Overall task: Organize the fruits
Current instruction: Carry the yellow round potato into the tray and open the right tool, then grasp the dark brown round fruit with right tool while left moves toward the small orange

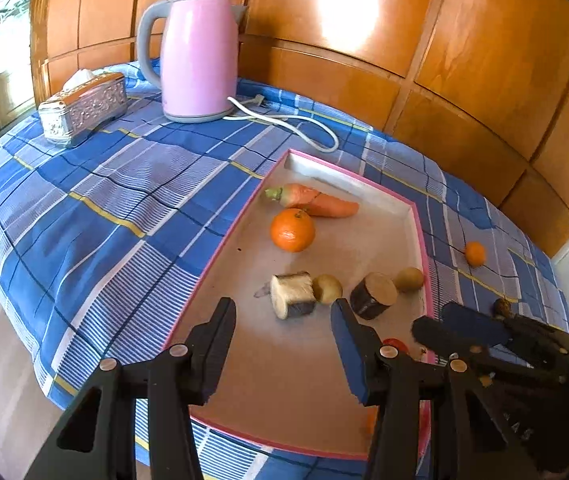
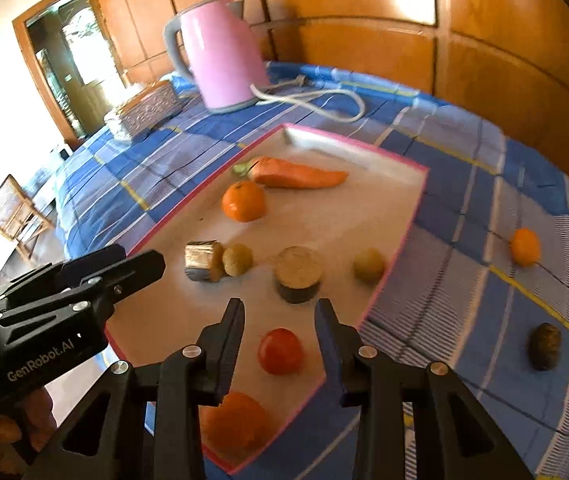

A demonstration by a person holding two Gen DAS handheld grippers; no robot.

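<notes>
A pink-rimmed tray (image 1: 220, 240) (image 2: 400, 220) holds a carrot (image 1: 316, 200) (image 2: 296, 174), an orange (image 1: 292, 230) (image 2: 243, 202), two cut stem pieces (image 1: 292, 294) (image 2: 298, 274), two small yellowish fruits (image 1: 327, 289) (image 2: 369, 266), a red tomato (image 2: 280, 351) and another orange (image 2: 232, 424). My left gripper (image 1: 284, 312) is open and empty above the tray's near part. My right gripper (image 2: 280, 314) is open above the tomato, not touching it. A small orange (image 1: 475, 254) (image 2: 525, 247) and a dark brown fruit (image 2: 545, 346) lie on the cloth right of the tray.
A pink kettle (image 1: 198, 58) (image 2: 222, 54) with a white cord (image 1: 304, 128) stands at the back. A silver tissue box (image 1: 84, 108) (image 2: 144, 110) sits at the back left. Wooden wall panels lie behind. The blue checked cloth covers the table.
</notes>
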